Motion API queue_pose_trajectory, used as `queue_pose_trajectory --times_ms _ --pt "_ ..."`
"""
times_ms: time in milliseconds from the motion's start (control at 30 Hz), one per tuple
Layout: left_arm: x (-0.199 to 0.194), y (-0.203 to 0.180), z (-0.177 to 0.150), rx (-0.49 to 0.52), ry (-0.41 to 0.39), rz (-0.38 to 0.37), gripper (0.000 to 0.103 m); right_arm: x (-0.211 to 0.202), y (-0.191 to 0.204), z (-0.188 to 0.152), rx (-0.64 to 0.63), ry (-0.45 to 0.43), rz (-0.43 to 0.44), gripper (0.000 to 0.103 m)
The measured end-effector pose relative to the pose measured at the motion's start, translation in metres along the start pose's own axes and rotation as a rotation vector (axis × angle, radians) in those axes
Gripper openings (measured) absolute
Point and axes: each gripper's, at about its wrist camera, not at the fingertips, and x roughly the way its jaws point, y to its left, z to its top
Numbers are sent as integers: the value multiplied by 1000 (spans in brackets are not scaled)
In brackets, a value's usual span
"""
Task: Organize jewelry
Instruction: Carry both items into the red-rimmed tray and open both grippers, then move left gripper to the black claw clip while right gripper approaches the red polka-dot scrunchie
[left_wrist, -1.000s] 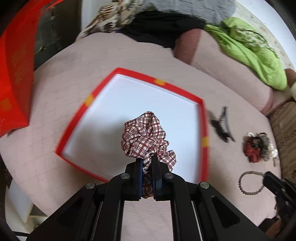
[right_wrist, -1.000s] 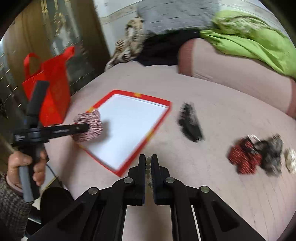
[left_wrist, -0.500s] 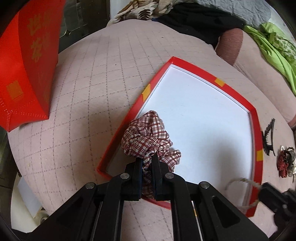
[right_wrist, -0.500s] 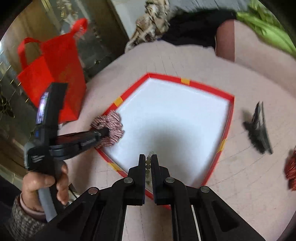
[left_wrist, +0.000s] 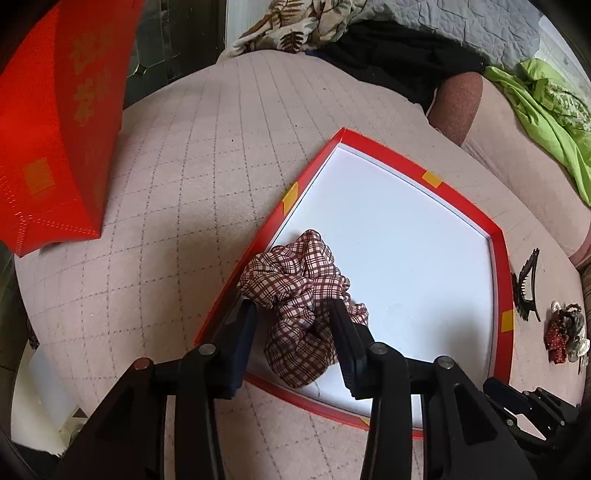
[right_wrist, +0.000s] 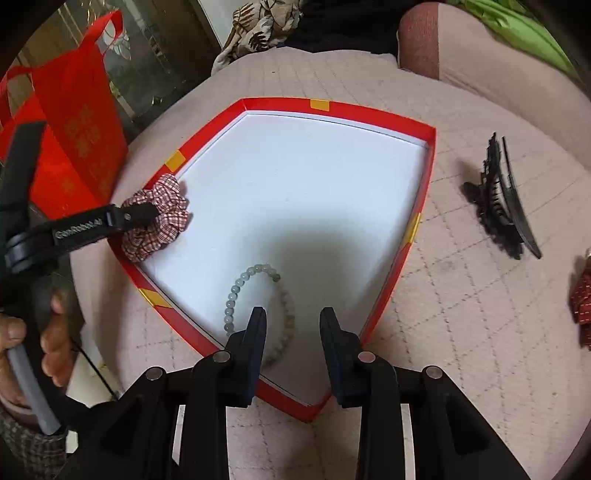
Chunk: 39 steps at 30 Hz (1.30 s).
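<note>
Now scrunchie (left_wrist: 301, 291) between parted left fingers (left_wrist: 242, 336), bracelet (right_wrist: 255, 299) by right fingers (right_wrist: 255, 339)

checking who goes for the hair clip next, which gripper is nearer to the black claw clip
Right. The right gripper hovers over the tray corner nearest the black claw clip, its jaws just opened off the bead bracelet. The left gripper straddles the plaid scrunchie at the tray's far side.
</note>
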Motion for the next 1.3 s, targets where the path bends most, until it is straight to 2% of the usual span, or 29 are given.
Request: queue_pose_trajectory --times_ms 100,267,500,667,733,800,867,933,967,1067,1167,1300 --pt "2 -3 -3 11 -5 23 49 -6 -1 -5 4 -7 -44 32" --pt "11 -8 -6 30 -5 10 49 -13 -15 -11 38 5 -62 28" --pt "16 -28 -10 101 -19 -6 49 -21 -21 -21 49 24 -114 28" --pt "12 -35 -13 122 -18 -19 49 -28 -28 -28 69 23 -114 28" --pt "7 -35 -13 119 -25 -15 49 -30 -29 -30 59 10 -85 32" --pt "-4 -34 -13 107 -31 -30 50 -37 -32 -32 60 -20 -20 44" --pt "-21 -35 -14 94 -51 -46 54 -47 -35 -36 68 -60 12 59" --pt "-37 -38 -15 85 -75 -52 62 -60 -37 -41 71 -96 20 68" --pt "-45 -40 -17 83 -84 -59 62 -67 -39 -43 68 -114 19 71" --pt "-67 -56 -20 96 -99 -90 62 -85 -55 -53 78 -141 11 71" --pt "-79 -82 -24 141 -104 -123 63 -104 -94 -74 149 -158 11 71" --pt "-82 -140 -32 232 -77 -195 63 -124 -148 -95 247 -173 -41 71"
